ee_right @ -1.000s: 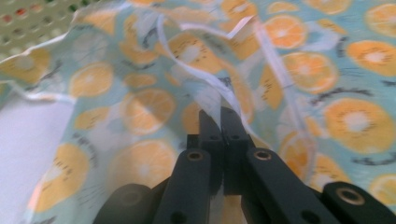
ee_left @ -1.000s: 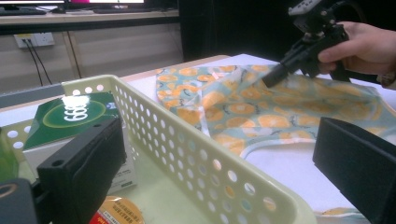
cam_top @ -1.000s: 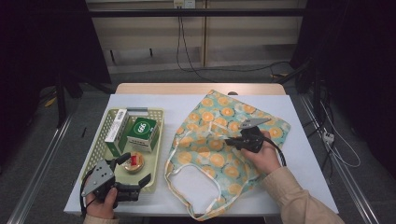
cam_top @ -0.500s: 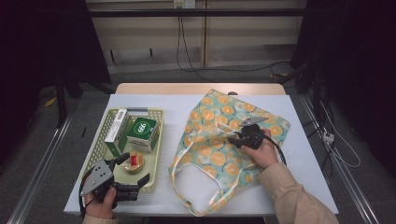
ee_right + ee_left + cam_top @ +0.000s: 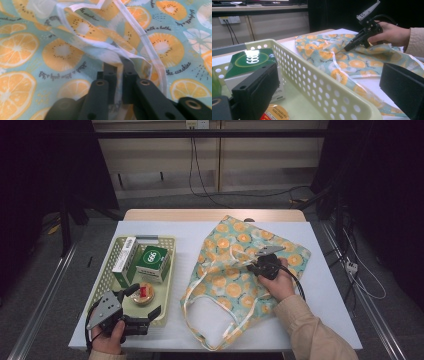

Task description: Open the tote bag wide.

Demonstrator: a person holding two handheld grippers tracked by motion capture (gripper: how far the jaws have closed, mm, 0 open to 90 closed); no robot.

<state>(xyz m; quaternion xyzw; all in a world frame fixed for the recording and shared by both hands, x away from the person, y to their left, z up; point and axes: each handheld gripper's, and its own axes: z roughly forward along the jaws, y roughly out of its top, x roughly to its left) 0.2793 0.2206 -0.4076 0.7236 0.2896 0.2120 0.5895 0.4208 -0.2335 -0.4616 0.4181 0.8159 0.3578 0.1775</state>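
Lowered onto the fruit-print bag (image 5: 235,270), right gripper (image 5: 256,266) is pinching its rim, jaws just closing, for opening; left gripper (image 5: 142,307) is idling spread near the table's front-left corner.

Right gripper (image 5: 252,261) clamped; left gripper (image 5: 145,301) agape

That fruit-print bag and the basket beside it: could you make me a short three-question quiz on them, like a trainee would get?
1. True or false: the right gripper is shut on the bag's fabric.
2. Where does the green box lie? A) on the bag B) in the basket C) on the floor
3. How do the left gripper's jaws stand?

Key: 1. True; its jaws have just closed on a fold. 2. B. 3. Open, astride the basket's near wall.
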